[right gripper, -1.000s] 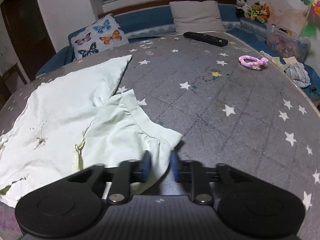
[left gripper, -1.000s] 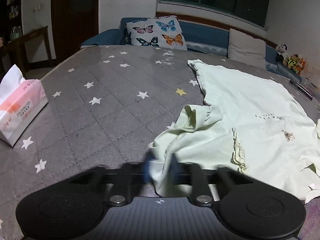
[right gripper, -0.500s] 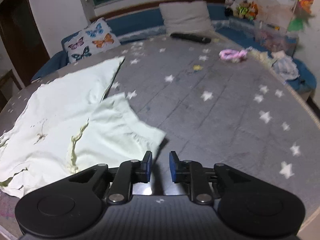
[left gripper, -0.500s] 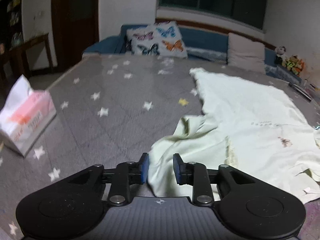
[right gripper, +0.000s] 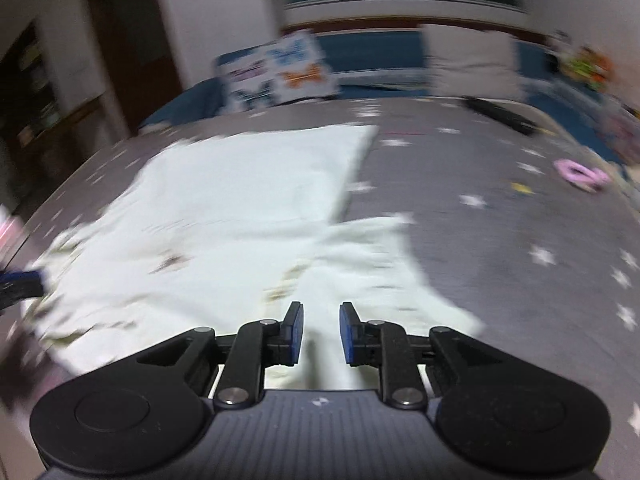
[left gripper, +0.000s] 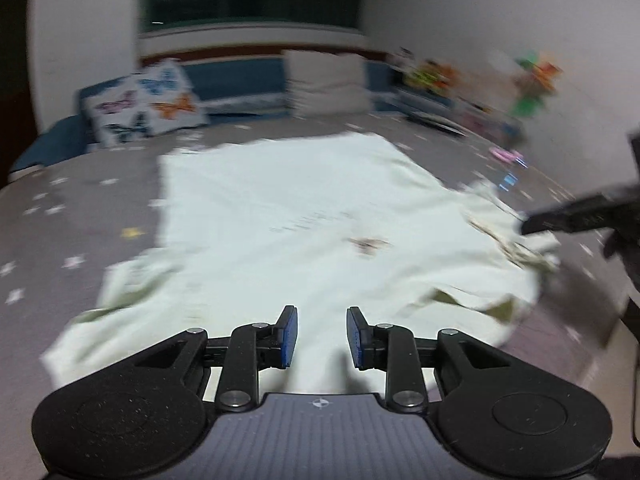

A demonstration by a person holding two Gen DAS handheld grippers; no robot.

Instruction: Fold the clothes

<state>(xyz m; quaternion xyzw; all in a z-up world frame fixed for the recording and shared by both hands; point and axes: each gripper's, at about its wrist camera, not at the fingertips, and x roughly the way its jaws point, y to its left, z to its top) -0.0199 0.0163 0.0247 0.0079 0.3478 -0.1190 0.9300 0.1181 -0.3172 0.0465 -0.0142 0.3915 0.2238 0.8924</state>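
Note:
A pale green T-shirt [left gripper: 304, 208] lies spread on the grey star-patterned bed cover [left gripper: 72, 216], its sleeves rumpled at both sides. My left gripper [left gripper: 318, 336] is open and empty, above the shirt's near edge. My right gripper [right gripper: 319, 330] is open and empty too, above the near part of the shirt [right gripper: 224, 216] by its right sleeve [right gripper: 372, 264]. The right gripper's fingers [left gripper: 576, 216] show at the right edge of the left wrist view. Both views are blurred by motion.
A butterfly pillow [left gripper: 148, 108] and a beige cushion [left gripper: 324, 80] stand at the back by the blue headboard. A pink hair tie [right gripper: 580, 174] and a black remote [right gripper: 500, 114] lie on the right of the bed. Toys [left gripper: 536, 80] line the right wall.
Both grippers let go of the sleeves and opened wider. Both swung inward toward the shirt's middle and now face it head-on; the tissue box has left the left view.

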